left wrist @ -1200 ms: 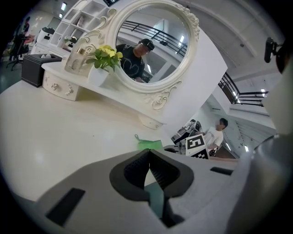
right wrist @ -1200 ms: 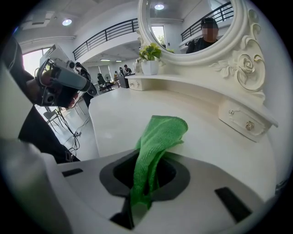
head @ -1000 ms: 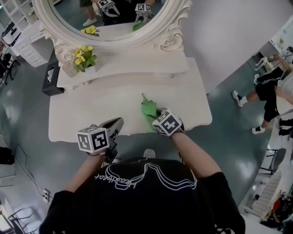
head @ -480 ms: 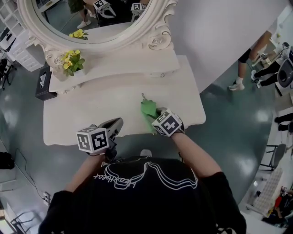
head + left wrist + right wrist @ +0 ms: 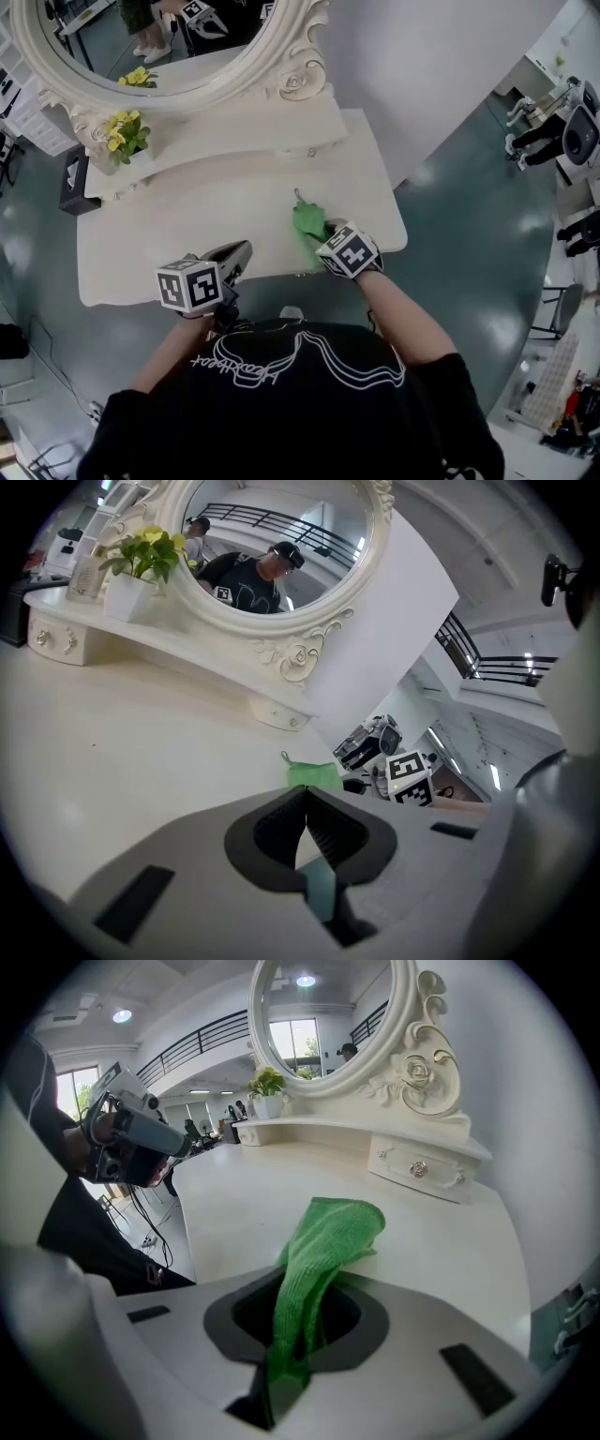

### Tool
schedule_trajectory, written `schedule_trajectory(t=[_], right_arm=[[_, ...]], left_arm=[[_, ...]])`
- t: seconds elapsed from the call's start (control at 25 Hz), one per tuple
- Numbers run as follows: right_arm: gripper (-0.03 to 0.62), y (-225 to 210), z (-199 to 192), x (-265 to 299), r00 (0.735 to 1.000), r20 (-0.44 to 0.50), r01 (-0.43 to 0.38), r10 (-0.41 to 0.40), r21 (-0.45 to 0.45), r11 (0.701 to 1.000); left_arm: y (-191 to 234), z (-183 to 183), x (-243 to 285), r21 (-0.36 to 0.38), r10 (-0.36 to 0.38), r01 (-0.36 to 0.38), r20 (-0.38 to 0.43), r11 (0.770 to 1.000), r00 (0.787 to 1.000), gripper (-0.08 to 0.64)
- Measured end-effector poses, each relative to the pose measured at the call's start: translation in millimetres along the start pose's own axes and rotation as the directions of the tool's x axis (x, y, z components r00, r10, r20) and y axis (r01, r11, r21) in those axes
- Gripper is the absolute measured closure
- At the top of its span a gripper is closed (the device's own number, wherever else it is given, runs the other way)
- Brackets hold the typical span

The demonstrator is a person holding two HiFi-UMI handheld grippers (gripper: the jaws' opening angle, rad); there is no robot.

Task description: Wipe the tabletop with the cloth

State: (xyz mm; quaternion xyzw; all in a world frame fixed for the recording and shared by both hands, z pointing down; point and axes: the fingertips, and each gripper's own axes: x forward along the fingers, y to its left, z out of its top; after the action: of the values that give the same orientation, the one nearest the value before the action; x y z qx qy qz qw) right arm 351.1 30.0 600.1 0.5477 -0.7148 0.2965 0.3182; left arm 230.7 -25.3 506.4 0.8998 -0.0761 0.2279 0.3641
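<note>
My right gripper [image 5: 295,1321] has its jaws closed on a bright green microfibre cloth [image 5: 328,1237], pinching a bunched fold of it. The free end spills out ahead of the jaws and rests on the cream-white dressing table top [image 5: 187,234]. The cloth sits near the front edge of the tabletop, towards its front right corner, with a small loop at its far tip pointing to the back edge.

My left gripper [image 5: 305,822] has its jaws pressed together with nothing between them. It hangs over the front edge about midway along, to the left of the cloth and apart from it. I can't quite tell whether it touches the surface.

Along the back edge runs a raised shelf with a small drawer and round knob [image 5: 419,1170], and on the shelf stands a large oval mirror in a carved white frame [image 5: 300,84]. Near the back left corner a white pot of yellow flowers [image 5: 122,136] stands on that shelf. A black tissue box [image 5: 70,173] sits just beyond the table's left end.
</note>
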Motion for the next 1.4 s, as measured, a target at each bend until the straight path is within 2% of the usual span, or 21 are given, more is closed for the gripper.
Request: schedule_trajectory(t=[0.48, 1.0, 1.2, 1.4], right_arm=[[0.535, -39.9, -34.0, -29.6, 0.998, -0.031, 0.065, -0.064, 0.040, 0.997], [0.535, -76.3, -65.3, -58.0, 0.987, -0.079, 0.146, -0.142, 0.050, 0.988], [0.535, -94.6, -77.8, -69.8, 0.976, -0.120, 0.189, -0.184, 0.032, 0.982], [0.535, -118.2, -92.8, -84.9, 0.952, -0.155, 0.268, -0.265, -0.002, 0.963]], left_arm=[[-34.1, 5.2, 26.9, 0.048, -0.054, 0.055, -0.024, 0.997, 0.998, 0.555], [-45.0, 1.6, 46.0, 0.047, -0.093, 0.095, -0.045, 0.994, 0.995, 0.555], [-49.2, 4.2, 54.0, 0.054, -0.108, 0.111, -0.050, 0.992, 0.993, 0.555], [-59.1, 8.0, 63.8, 0.068, -0.131, 0.134, -0.057, 0.989, 0.990, 0.555]])
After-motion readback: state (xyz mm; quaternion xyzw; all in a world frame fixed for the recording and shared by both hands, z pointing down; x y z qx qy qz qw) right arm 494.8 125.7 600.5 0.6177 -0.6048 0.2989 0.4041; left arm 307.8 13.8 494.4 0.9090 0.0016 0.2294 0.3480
